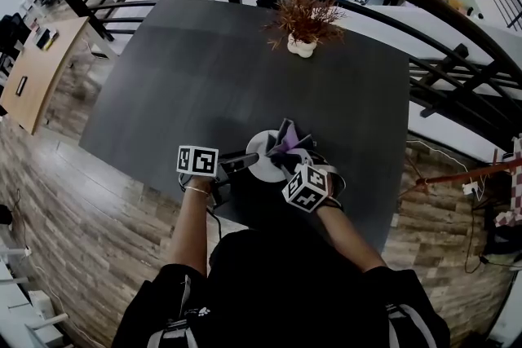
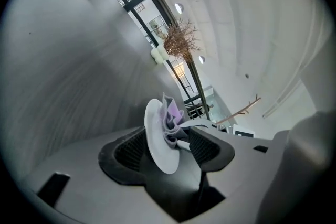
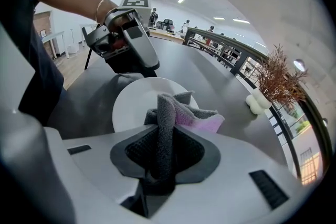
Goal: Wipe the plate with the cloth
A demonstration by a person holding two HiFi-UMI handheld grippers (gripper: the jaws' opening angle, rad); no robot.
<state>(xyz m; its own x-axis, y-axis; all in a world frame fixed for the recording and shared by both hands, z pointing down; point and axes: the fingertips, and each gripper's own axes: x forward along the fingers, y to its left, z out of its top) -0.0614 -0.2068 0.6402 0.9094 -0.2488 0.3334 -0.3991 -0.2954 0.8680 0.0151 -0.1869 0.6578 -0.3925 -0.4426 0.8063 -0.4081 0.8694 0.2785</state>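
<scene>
Right gripper view: the lower end of the cloth is swallowed between the jaws of the right gripper. The near part of the plate is covered by the cloth. Where the left gripper meets the plate's far rim, contact could not be resolved.

Left gripper view: the plate is seen almost edge-on, and part of its face is hidden by the cloth.

Head view: the right gripper's jaw tips are masked by its marker cube. The table is cut at its near edge by the person. A checked item is cropped by the right border and was not identified. Objects on the far desk are too small to be named.
</scene>
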